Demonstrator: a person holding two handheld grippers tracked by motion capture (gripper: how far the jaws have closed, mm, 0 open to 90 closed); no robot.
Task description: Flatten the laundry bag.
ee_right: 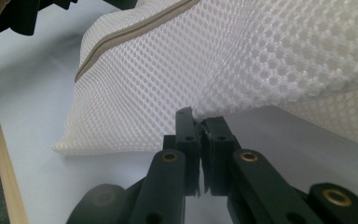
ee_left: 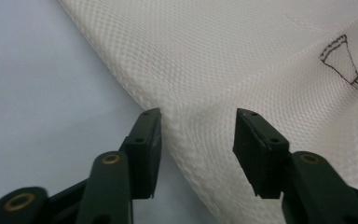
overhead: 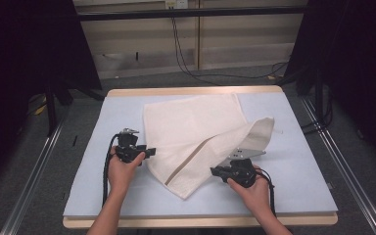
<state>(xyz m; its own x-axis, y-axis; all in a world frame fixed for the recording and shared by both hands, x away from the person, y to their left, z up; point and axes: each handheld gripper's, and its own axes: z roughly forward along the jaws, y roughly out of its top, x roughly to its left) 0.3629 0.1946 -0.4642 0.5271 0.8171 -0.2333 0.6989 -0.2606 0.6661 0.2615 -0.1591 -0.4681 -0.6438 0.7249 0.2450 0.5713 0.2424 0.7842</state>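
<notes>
Blue-grey table (overhead: 93, 161) w/ cream towel (overhead: 191, 132): left gripper (ee_left: 198, 135) apart at its edge, right gripper (ee_right: 200, 128) clamped on towel.

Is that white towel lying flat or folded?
Partly folded: the towel has one corner turned over, lifted in the right tool; the rest lies flat.

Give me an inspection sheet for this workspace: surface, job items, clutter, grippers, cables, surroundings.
Surface: pale blue table top with a wooden edge, flat.
Job's things: white mesh towel with a tan stripe, partly folded, one edge lifted off the table.
Clutter: nothing seen.
Grippers: left gripper open, jaws straddling the towel's left edge, pads not pressing it; right gripper shut on the towel's edge, holding it raised.
Cables: a black cable trails from the left gripper, another from the right; black wires lie on the floor behind the table.
Surroundings: dark curtains at both sides, wooden panels behind, metal rails on the grey floor.
</notes>
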